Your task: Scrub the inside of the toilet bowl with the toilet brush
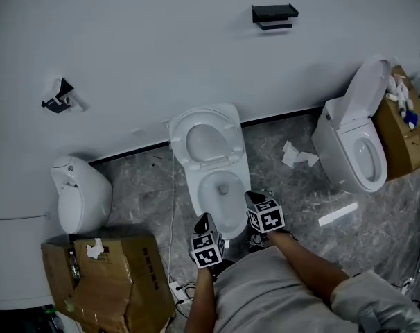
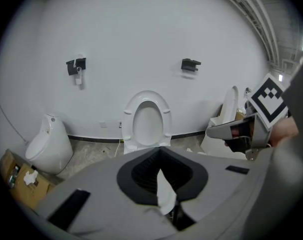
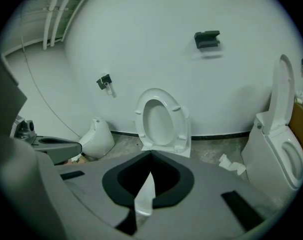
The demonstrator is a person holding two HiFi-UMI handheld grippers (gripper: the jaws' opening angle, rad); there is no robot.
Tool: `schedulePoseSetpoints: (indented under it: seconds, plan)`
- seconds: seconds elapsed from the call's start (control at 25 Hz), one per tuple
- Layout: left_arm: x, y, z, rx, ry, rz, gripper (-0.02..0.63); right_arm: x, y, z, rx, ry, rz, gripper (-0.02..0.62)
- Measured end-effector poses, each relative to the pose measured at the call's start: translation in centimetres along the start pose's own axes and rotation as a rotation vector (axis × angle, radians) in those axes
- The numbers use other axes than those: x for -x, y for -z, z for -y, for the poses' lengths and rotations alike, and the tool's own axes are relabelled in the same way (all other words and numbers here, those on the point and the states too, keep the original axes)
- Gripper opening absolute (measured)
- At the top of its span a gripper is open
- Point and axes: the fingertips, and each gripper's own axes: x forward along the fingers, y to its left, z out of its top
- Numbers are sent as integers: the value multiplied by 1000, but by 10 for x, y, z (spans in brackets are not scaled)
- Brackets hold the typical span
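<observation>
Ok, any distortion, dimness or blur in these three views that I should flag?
Head view: dim, bluish, even light, mild barrel curve, darkened corners; the middle toilet is sharp. Left gripper view: heavy fisheye, black round border, wall bulging. Right gripper view: same fisheye, ceiling pipes bent into arcs.

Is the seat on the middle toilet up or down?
Up. The seat leans back against the wall, and the open bowl shows in front of it.

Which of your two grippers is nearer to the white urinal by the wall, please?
Left. The left gripper sits at the toilet's front edge, on the urinal's side; the right gripper is farther over, beyond it.
</observation>
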Motion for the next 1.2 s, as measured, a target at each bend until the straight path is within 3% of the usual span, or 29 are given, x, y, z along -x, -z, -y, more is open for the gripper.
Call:
schedulePoseSetpoints:
  seconds: [0.16, 0.4, 0.52, 0.72, 0.92, 1.2]
  plan:
    - [-6, -8, 3, -20, 5, 2, 31, -1, 7, 17, -30, 9, -20, 0]
    - [-22, -7, 10, -24, 43, -46, 29, 6, 13, 48, -186, 87, 8, 0]
    - [-29, -5, 13, -85, 98, -76, 29, 7, 17, 50, -243, 116, 13, 0]
    - [-51, -2, 18, -162, 187, -122, 29, 20, 14, 51, -371, 87, 62, 0]
    - [-65, -17, 37, -304, 281, -106, 31, 44, 50, 64, -476, 212, 61, 0]
    - [-85, -18, 72, -403, 465, -116, 29, 69, 95, 61, -571, 336, 58, 0]
